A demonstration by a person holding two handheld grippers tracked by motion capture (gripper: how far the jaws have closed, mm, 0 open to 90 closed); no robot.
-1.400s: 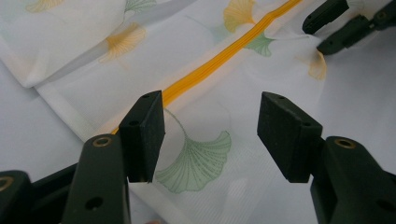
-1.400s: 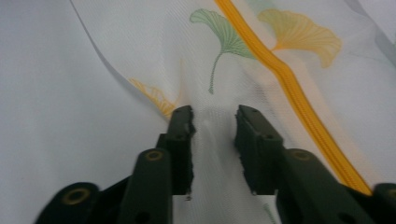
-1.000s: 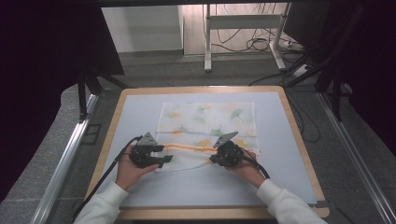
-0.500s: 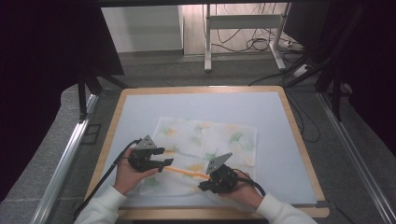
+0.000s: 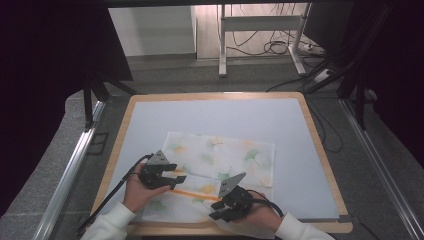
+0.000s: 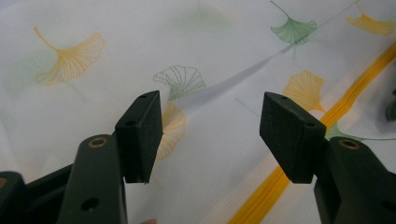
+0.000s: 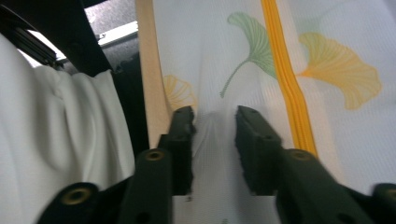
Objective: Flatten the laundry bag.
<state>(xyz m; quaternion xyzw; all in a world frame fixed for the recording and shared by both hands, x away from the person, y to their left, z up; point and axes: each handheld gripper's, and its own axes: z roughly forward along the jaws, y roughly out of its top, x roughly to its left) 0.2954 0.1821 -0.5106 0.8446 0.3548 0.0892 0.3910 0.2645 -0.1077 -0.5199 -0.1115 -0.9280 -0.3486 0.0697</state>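
A white-topped desk [image 5: 215,120] with a wooden rim carries a thin white cloth [image 5: 220,160] printed with ginkgo leaves, spread on the half of the desk nearest the person, its near edge reaching the desk's front rim. An orange band [image 5: 192,194], which may be a zip or a sewn tape, runs across the cloth near that front edge. The fabric looks light, limp and faintly sheer; it will likely crease and drag rather than slide stiffly, so a pinch at an edge or corner, or on the firmer band, seems the surest hold. The left gripper [image 5: 170,179] hovers over the cloth's left part just beside the band, jaws standing wide with nothing between them. The right gripper [image 5: 220,212] sits at the cloth's front edge by the desk rim; its jaws have just been opening and stand narrowly apart, a raised fold of cloth between them that the pads [image 7: 184,140] no longer seem to press.
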